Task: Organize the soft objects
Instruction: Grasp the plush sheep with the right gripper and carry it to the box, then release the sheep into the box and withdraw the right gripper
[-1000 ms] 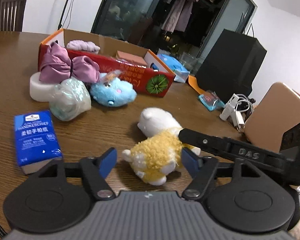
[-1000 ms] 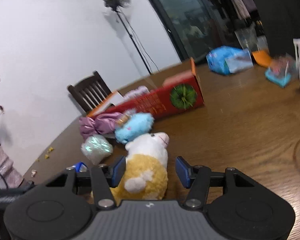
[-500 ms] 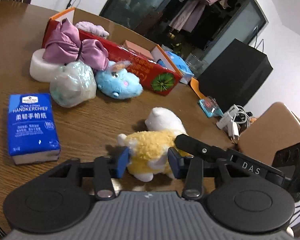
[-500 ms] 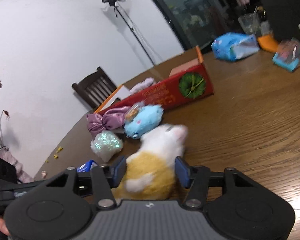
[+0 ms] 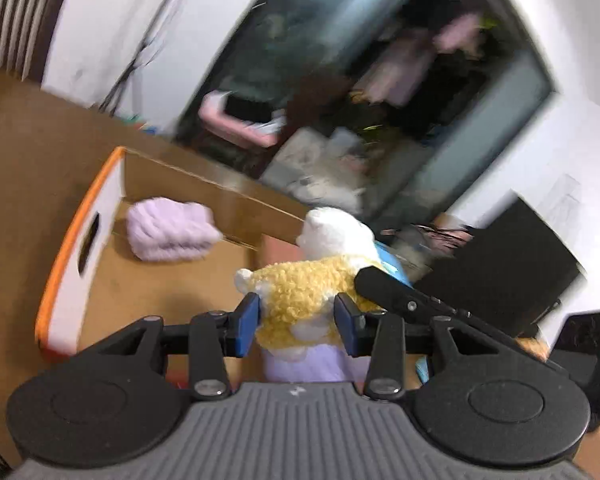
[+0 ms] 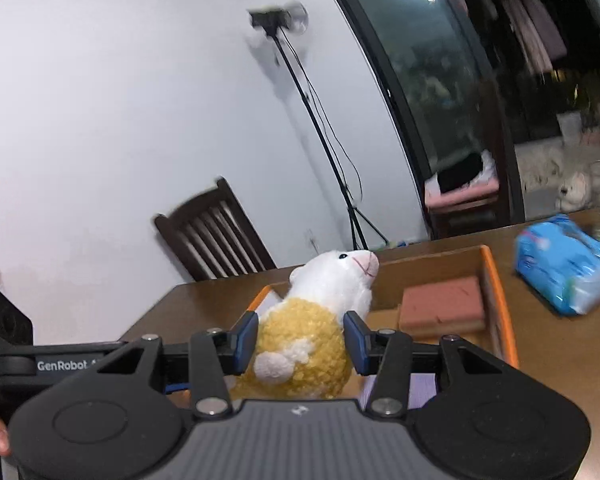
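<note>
Both grippers grip the same plush toy, a sheep-like animal with a white head and a fuzzy yellow body (image 5: 300,300), and hold it in the air above the open cardboard box (image 5: 80,240).

The left gripper (image 5: 296,324) has its blue pads (image 5: 246,324) pressed against the toy's yellow flanks from either side, closed as far as the soft body lets them. The right gripper (image 6: 302,342) does likewise, its blue pads (image 6: 246,342) squeezing the yellow body from the rear, with a white foot showing between them. In the left wrist view the right gripper's black finger lies across the toy's far side.

In the right wrist view the toy's white head (image 6: 334,276) tilts up and away from the camera, with its pink snout and one black eye visible. The toy hangs over the box's interior, clear of its brown floor.

Inside the box, a folded lilac fuzzy cloth (image 5: 168,230) lies near the end wall with the orange rim and hand slot. A reddish-brown sponge block (image 6: 442,306) sits at the opposite end, against the orange-edged wall. Beyond that end of the box a blue plastic pack (image 6: 564,264) rests on the wooden table (image 6: 560,340). Past the far side of the box stands a dark wooden chair (image 6: 216,236) against the white wall.
</note>
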